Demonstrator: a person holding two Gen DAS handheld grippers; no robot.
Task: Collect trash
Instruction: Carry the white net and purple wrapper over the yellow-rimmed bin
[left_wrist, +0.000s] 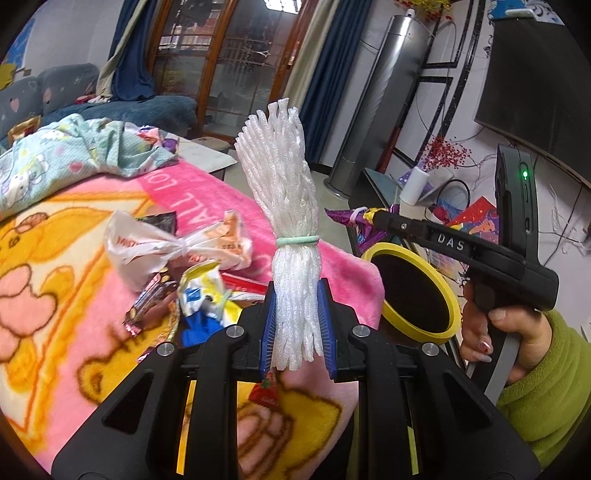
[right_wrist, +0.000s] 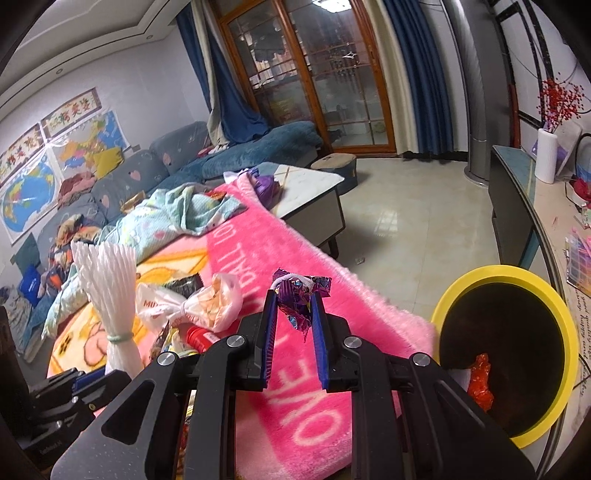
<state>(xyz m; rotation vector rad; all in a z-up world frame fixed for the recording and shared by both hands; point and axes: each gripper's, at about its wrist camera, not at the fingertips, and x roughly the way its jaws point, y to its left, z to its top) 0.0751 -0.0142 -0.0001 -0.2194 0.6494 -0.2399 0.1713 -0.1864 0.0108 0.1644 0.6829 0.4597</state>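
Foam net (left_wrist: 286, 236) in left tongs (left_wrist: 297, 325) — purple wrapper (right_wrist: 297, 301) in right tongs (right_wrist: 293, 332).

You're in a home living room. A blue sofa (right_wrist: 155, 173) faces the television (left_wrist: 535, 92), curtained glass doors (right_wrist: 332, 85) behind the sofa.

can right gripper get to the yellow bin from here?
Probably yes. The right gripper, jaws shut on the purple wrapper, sits just left of the yellow bin; its mouth is open, nothing between.

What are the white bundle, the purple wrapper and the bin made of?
White bundle: looks like soft foam netting, matte, open mesh strands. Purple wrapper: probably metallised plastic film, shiny and creased. Bin: seemingly hard plastic, smooth yellow rim, dark inside.
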